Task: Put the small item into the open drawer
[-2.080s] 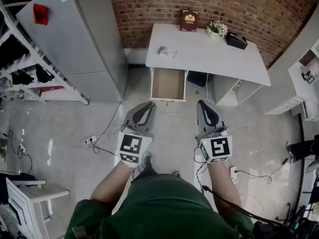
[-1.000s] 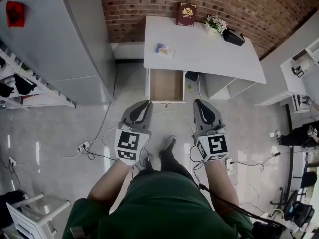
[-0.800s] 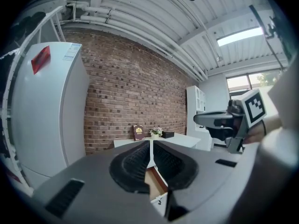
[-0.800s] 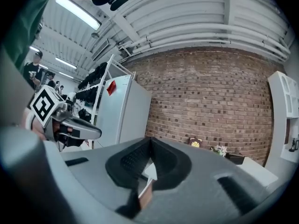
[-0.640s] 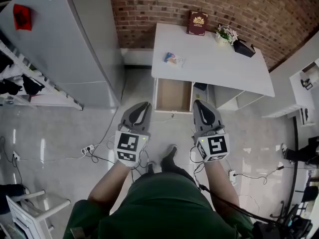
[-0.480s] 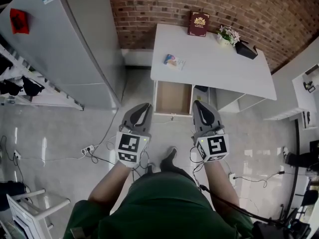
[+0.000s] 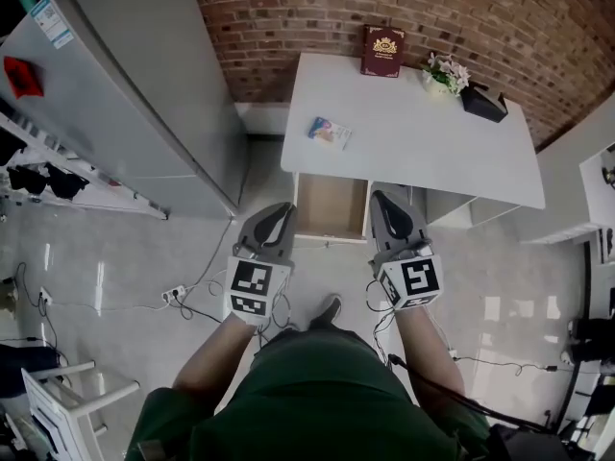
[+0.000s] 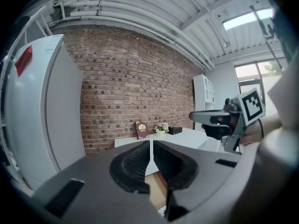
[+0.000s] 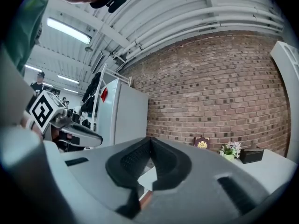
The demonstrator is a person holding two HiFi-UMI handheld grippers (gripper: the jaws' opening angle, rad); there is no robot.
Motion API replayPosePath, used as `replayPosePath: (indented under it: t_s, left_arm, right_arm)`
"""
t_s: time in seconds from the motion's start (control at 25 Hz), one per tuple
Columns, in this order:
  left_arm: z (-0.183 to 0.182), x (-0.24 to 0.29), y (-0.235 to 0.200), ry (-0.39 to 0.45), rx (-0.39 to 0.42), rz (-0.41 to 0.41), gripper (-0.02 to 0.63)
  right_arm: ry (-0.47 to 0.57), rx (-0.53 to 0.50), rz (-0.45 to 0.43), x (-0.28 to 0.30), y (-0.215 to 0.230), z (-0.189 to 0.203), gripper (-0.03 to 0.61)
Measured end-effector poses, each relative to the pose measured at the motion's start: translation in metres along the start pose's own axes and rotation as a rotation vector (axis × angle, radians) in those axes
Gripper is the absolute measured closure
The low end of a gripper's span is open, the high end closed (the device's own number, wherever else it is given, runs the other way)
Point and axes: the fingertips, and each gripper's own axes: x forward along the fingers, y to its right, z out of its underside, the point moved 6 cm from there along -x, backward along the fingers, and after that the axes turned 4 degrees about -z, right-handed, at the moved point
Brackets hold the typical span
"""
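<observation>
We hold our left grey two-jaw gripper (image 7: 280, 211) with its jaws pressed together and nothing between them. Just ahead of its tip, to the right, is the open drawer with a pale brown inside (image 7: 332, 209), under the white rectangular desk (image 7: 432, 133). Beyond the drawer, ahead of both tools and between them, the small flat packet (image 7: 330, 132) lies slightly skewed on the desk top near its left front edge. It is pale, printed in blue with pink and orange patches. Our right grey two-jaw gripper (image 7: 389, 200) is also closed on nothing, its tip just right of the drawer.
</observation>
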Motion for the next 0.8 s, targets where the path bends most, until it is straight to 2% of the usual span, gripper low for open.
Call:
replayPosePath:
  t_s: [0.4,0.64,0.8]
  left_arm:
    - [-0.019,0.031,0.018,0.007,0.032,-0.038,0.595]
    - [-0.028,0.038,0.006,0.020,0.045,-0.056,0.595]
    - [-0.027,0.051,-0.001,0.026,0.045,-0.039,0.595]
  right_arm:
    - [0.006,-0.001,-0.040,0.006,0.045,0.002,0.574]
    - [0.018,0.031,-0.054,0.014,0.049,0.005,0.574]
    - [0.005,0.032,-0.036,0.019,0.055,0.009,0.574]
